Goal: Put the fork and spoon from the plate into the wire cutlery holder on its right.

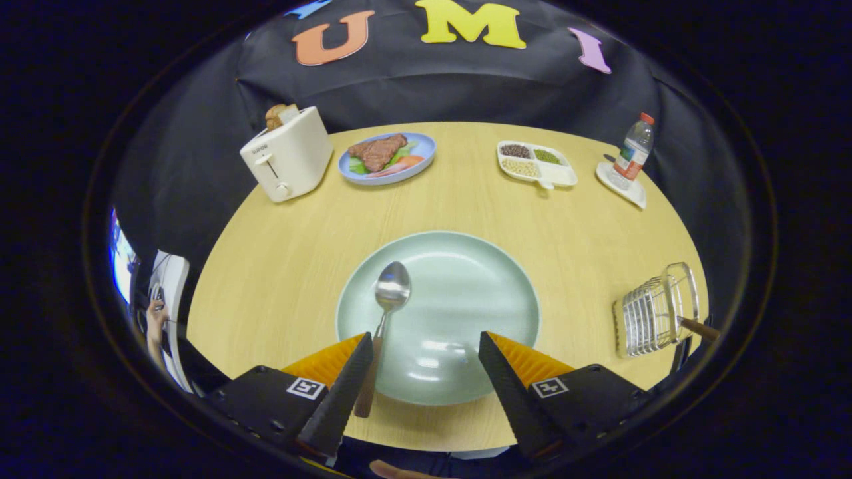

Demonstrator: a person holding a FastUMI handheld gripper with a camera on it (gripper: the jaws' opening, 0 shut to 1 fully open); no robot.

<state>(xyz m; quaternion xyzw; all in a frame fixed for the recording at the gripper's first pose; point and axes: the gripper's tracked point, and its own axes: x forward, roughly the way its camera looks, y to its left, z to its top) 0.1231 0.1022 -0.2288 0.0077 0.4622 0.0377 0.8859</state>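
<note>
The spoon [387, 313] is lying on the big green plate [479, 266], with its bowl on the plate and its wooden handle sticking out over the near rim. The plate is sitting in the middle of the round tabletop [279, 266].

The gripper [423, 362] is hanging just above the near edge of the plate. Its jaws are standing wide apart and are holding nothing. The spoon handle is running right beside the left finger, maybe touching it, but that is hard to tell from here.

The wire cutlery holder [655, 313] is sitting to the right of the plate, near the tabletop's edge. A wooden handle [699, 327] is poking out of it. That is probably the fork, already put away, though its head is hidden behind the wires.

So it is looking like half the job is done. The spoon is what is left: it needs grabbing, lifting, and dropping into the holder.
</note>
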